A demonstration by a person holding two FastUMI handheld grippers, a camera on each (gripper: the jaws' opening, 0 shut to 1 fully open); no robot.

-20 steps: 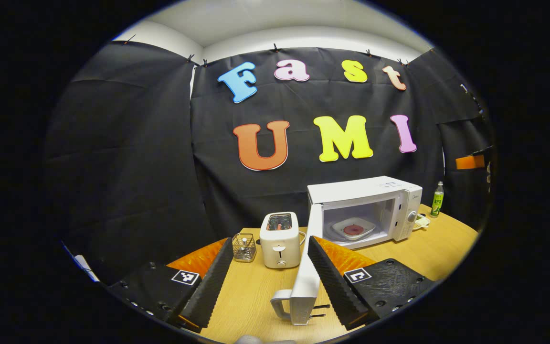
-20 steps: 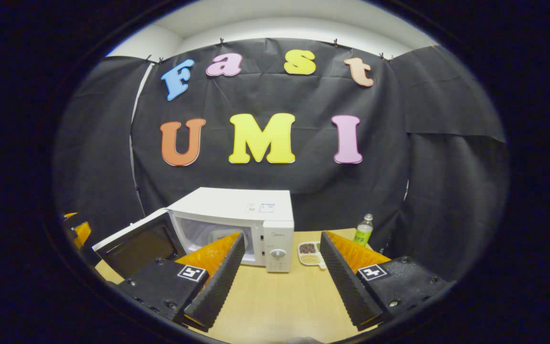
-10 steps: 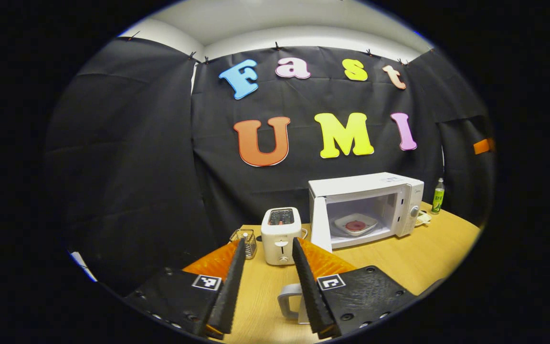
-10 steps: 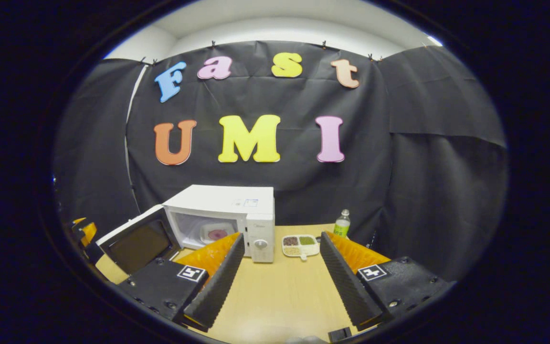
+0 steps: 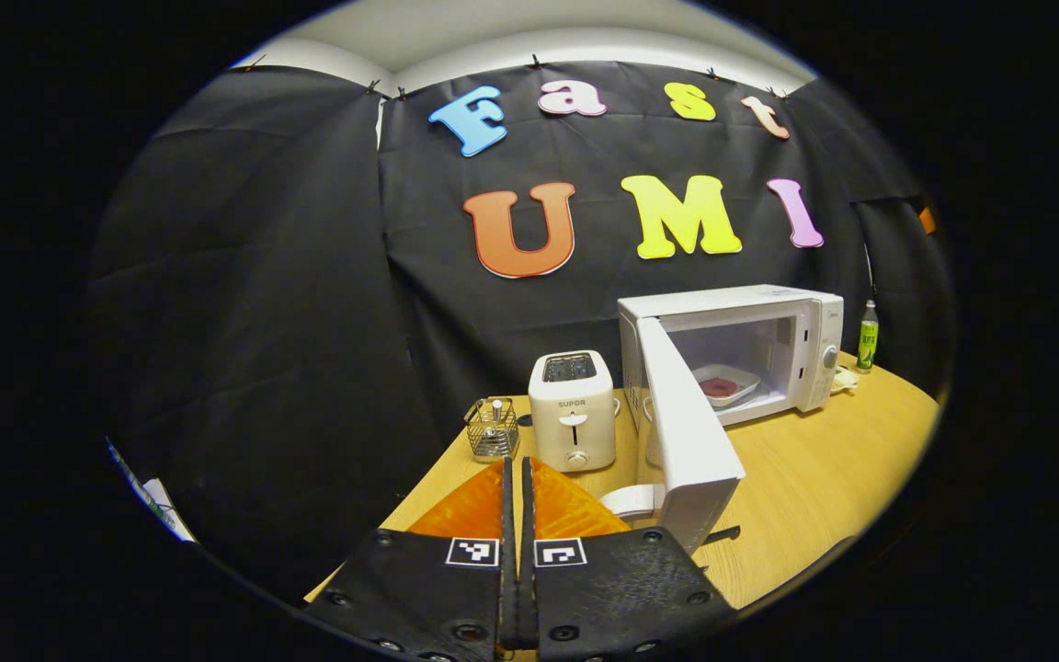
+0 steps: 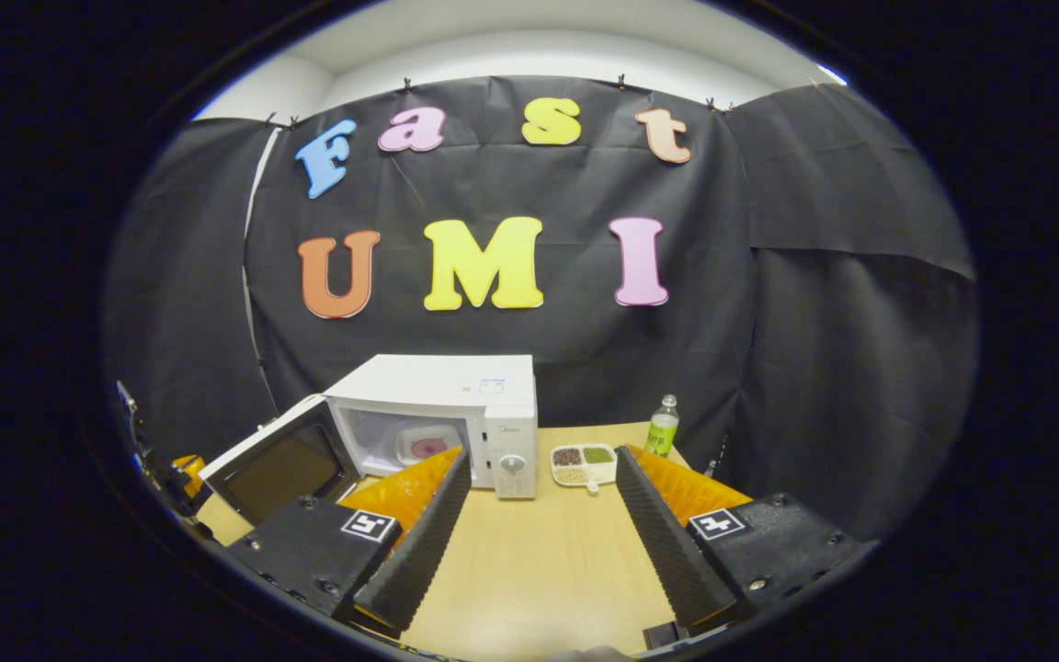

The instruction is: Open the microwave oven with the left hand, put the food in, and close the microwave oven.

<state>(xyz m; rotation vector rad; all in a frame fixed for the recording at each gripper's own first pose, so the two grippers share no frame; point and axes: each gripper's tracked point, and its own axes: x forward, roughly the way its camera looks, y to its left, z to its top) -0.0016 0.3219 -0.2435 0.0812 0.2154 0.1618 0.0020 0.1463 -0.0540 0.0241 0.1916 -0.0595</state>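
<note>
Left gripper view: at about 9 o'clock from the toaster, a small wire basket [image 5: 492, 428] stands on the wooden table [image 5: 805, 478]; the white toaster [image 5: 572, 409] sits just beside it, and at the toaster's 3 o'clock is the white microwave oven [image 5: 734, 349] with its door [image 5: 688, 441] swung wide toward the camera, handle [image 5: 632, 501] at the near edge. Inside the cavity a white plate of reddish food [image 5: 723, 387] rests on the floor of the oven. A green bottle [image 5: 867, 336] stands at the microwave's 3 o'clock, by the cloth wall. At 6 o'clock the left gripper [image 5: 517, 515] has its two fingers pressed together with nothing between them, apart from the door handle, which lies at its 2 o'clock. In the right gripper view, the open door [image 6: 281, 464] is at 9 o'clock, the microwave oven [image 6: 442, 414] beside it with the plate of food [image 6: 426, 446] inside; a divided dish of grains [image 6: 583, 462] and the bottle [image 6: 663, 426] follow toward 3 o'clock. The right gripper [image 6: 543, 515] hovers over the table with fingers spread wide, holding nothing.
</note>
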